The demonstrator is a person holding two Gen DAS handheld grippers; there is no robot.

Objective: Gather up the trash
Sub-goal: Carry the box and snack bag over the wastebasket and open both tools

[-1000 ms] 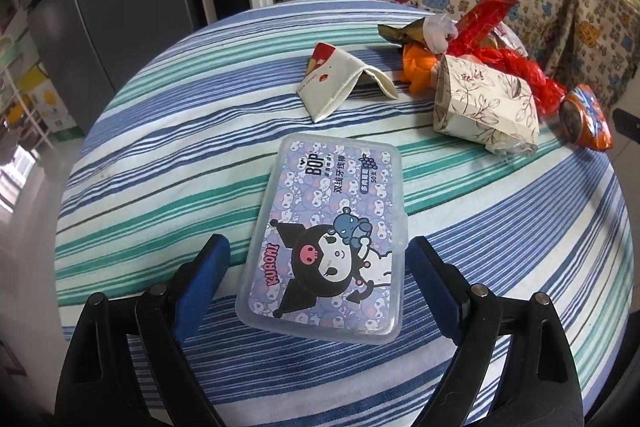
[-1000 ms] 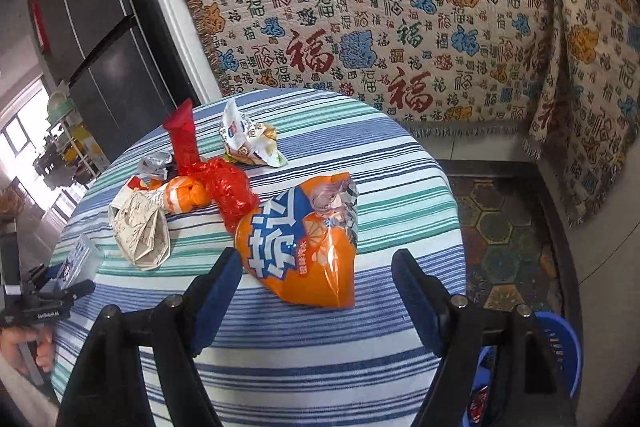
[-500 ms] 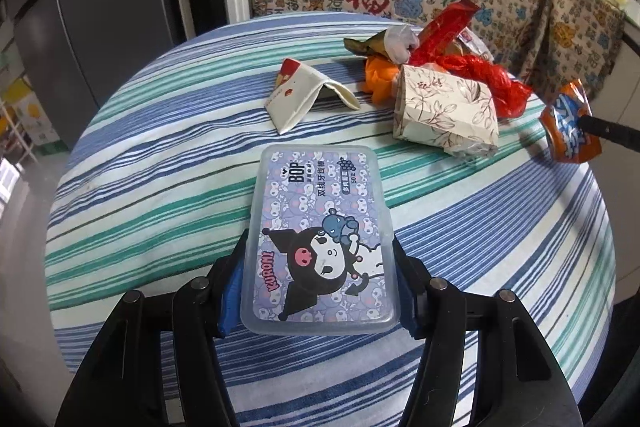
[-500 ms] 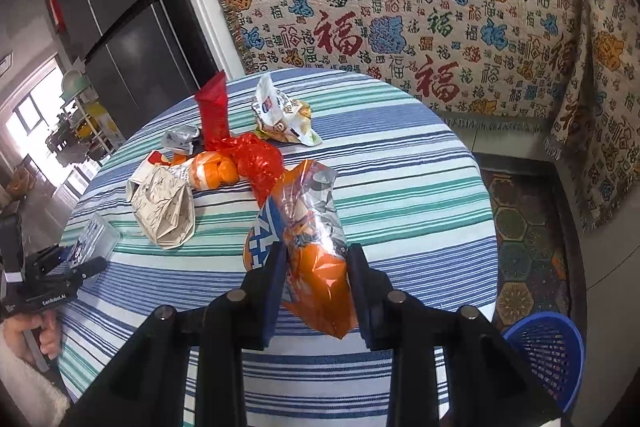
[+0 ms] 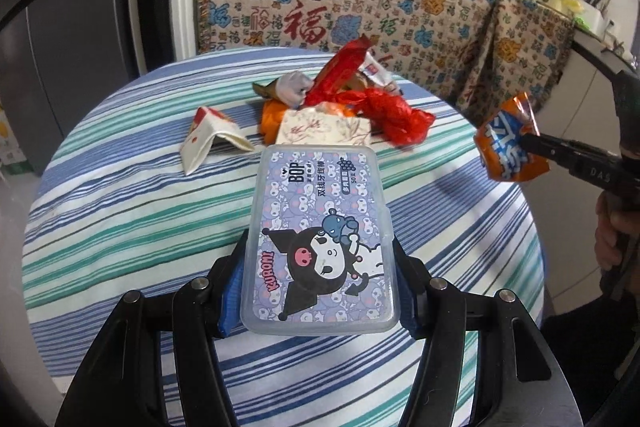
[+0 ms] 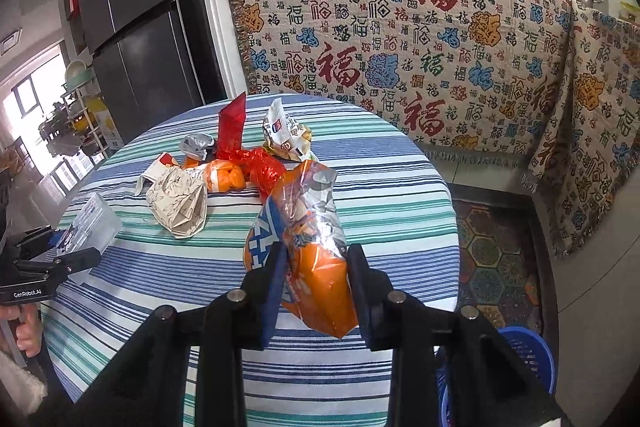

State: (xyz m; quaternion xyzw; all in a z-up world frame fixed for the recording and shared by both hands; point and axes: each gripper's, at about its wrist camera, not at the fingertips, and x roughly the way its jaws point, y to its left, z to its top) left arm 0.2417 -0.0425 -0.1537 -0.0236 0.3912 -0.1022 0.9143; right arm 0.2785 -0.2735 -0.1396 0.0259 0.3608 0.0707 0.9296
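- Above the striped tabletop (image 5: 120, 195), the left tool (image 5: 318, 281) is closed on a clear plastic box (image 5: 320, 239), gripping its two long sides; the box is lifted off the cloth.
- The right tool (image 6: 316, 281) is clamped on an orange snack bag (image 6: 308, 227), held off the tabletop.
- Remaining trash sits mid-table: a floral paper box (image 6: 180, 203), red wrapper (image 6: 232, 123), white packet (image 6: 286, 135).
- A blue basket (image 6: 528, 359) stands on the floor, right of the table.

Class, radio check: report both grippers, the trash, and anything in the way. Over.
Left gripper shut on floss box. Right gripper shut on orange chip bag, lifted. Wrapper pile remains on table. Blue basket below right.
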